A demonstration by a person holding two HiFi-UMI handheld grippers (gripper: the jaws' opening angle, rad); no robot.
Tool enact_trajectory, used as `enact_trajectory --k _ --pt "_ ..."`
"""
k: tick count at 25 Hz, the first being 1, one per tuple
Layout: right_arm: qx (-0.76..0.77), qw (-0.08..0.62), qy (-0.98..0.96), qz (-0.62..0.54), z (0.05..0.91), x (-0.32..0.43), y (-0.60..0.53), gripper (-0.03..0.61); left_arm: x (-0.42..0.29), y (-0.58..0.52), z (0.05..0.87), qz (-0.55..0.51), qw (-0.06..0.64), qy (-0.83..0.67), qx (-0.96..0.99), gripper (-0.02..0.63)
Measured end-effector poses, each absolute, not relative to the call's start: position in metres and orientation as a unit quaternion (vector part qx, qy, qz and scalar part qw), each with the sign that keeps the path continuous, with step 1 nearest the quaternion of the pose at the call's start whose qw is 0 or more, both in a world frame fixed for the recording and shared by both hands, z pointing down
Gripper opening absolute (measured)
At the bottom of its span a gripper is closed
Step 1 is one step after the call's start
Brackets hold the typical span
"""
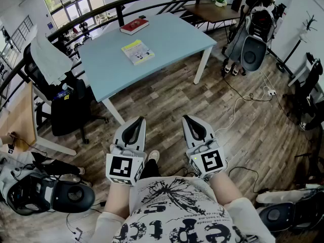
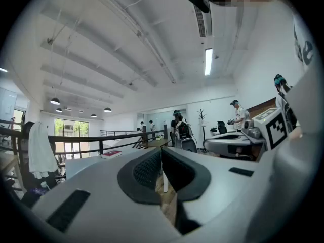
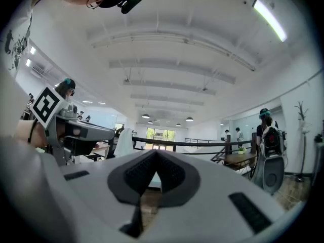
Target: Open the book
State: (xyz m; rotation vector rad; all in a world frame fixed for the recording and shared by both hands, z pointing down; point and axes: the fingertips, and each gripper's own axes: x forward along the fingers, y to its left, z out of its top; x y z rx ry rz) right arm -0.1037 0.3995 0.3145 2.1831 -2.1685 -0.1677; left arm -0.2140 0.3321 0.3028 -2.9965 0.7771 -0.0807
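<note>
Two closed books lie on the light blue table: a yellow-and-white book near the middle and a red book at the far edge. The red book also shows in the left gripper view, far off on the table. My left gripper and right gripper are held side by side close to my body, over the wooden floor and well short of the table. Both point level towards it, shut and holding nothing.
A black office chair draped with a white cloth stands left of the table, beside a wooden desk. A black railing runs behind. People and gear stand by a far desk. Cables and equipment lie on the floor.
</note>
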Motion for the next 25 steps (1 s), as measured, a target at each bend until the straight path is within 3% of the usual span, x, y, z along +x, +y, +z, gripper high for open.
enact_trajectory --k 15,25 --pt "0.726 0.021 -0.687 -0.016 0.338 -0.061 0.411 0.010 -0.179 0.340 0.329 -0.050 0.002 0.241 -0.969 0.020" --pt "0.749 0.036 -0.662 -0.006 0.362 0.010 0.328 0.011 -0.114 0.247 0.354 -0.064 -0.004 0.215 -0.975 0.020"
